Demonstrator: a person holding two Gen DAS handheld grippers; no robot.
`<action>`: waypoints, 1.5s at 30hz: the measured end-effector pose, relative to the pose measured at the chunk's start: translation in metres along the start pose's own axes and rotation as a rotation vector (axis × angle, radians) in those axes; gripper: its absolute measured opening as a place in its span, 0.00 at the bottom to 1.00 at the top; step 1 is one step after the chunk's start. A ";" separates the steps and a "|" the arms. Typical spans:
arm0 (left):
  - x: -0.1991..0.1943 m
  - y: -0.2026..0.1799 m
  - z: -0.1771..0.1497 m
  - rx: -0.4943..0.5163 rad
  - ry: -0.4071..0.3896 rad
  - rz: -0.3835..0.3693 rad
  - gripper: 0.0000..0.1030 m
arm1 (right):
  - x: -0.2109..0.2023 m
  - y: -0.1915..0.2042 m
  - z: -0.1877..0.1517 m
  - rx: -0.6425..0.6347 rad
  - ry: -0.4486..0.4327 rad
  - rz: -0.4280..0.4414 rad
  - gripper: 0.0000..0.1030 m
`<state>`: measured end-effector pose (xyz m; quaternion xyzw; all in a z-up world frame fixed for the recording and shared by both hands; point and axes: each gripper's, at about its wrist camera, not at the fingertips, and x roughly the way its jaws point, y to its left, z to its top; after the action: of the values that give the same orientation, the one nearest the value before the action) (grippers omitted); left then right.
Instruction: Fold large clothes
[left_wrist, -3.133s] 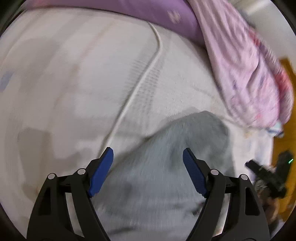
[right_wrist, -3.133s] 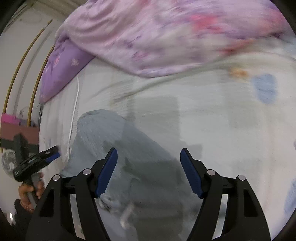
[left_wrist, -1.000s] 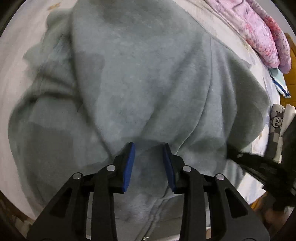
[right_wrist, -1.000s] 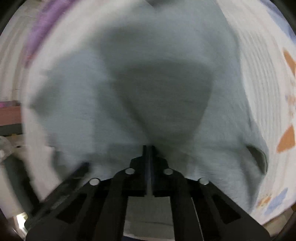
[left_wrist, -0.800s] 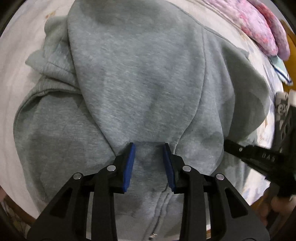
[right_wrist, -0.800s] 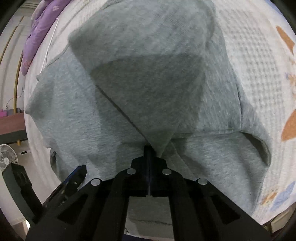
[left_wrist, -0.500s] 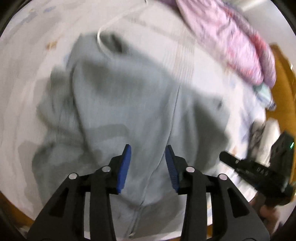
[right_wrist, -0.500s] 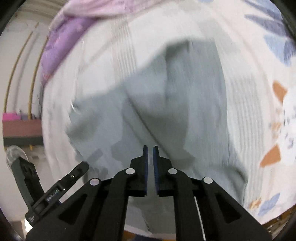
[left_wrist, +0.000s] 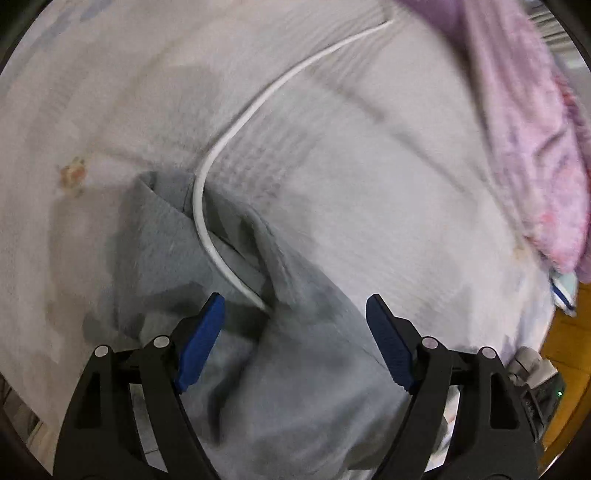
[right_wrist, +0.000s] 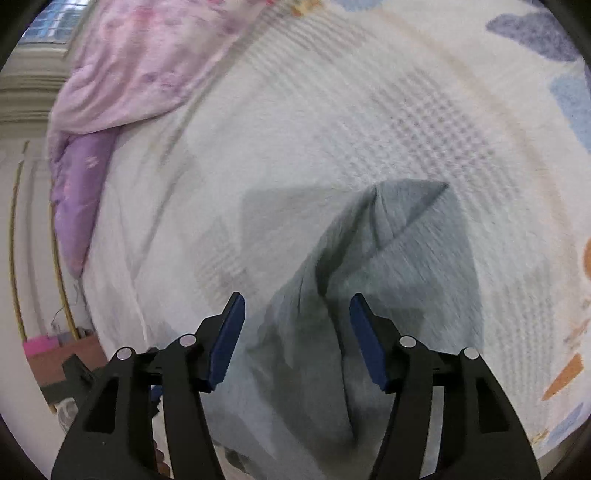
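Observation:
A grey hooded sweatshirt (left_wrist: 303, 354) lies folded over on a white patterned bedspread (left_wrist: 332, 155); in the right wrist view the same sweatshirt (right_wrist: 388, 266) shows a pointed fold at its far end. My left gripper (left_wrist: 295, 343) hovers above the cloth, its jaws opening wide, and the blue pads (left_wrist: 201, 341) press on nothing. My right gripper (right_wrist: 295, 339) is also opening above the cloth, with only loose fabric below its pads (right_wrist: 367, 345). A white cord (left_wrist: 236, 129) runs across the bed and onto the sweatshirt.
A pink floral quilt (left_wrist: 532, 140) is heaped along the bed's far side, seen as a quilt (right_wrist: 147, 62) with a purple pillow (right_wrist: 77, 192) in the right wrist view. The other gripper's body (left_wrist: 532, 384) shows at the lower right. A wooden floor edge (left_wrist: 569, 325) lies beyond the bed.
Both grippers have let go of the sweatshirt, opened, and pulled away across the bed. The folded sweatshirt now lies lower in both views, with more bedspread showing.

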<state>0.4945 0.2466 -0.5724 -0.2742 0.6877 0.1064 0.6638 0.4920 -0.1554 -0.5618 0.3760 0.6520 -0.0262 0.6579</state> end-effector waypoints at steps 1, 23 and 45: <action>0.008 0.000 0.004 0.003 0.016 0.015 0.77 | 0.007 0.003 0.005 0.011 0.007 0.005 0.55; -0.093 0.014 -0.060 0.105 -0.135 -0.058 0.10 | -0.076 -0.010 -0.050 -0.162 -0.045 0.208 0.04; -0.117 0.159 -0.280 0.072 -0.067 -0.127 0.03 | -0.144 -0.105 -0.279 -0.108 -0.141 0.106 0.03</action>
<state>0.1690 0.2632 -0.4661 -0.2894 0.6496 0.0485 0.7014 0.1819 -0.1490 -0.4466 0.3710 0.5838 0.0173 0.7220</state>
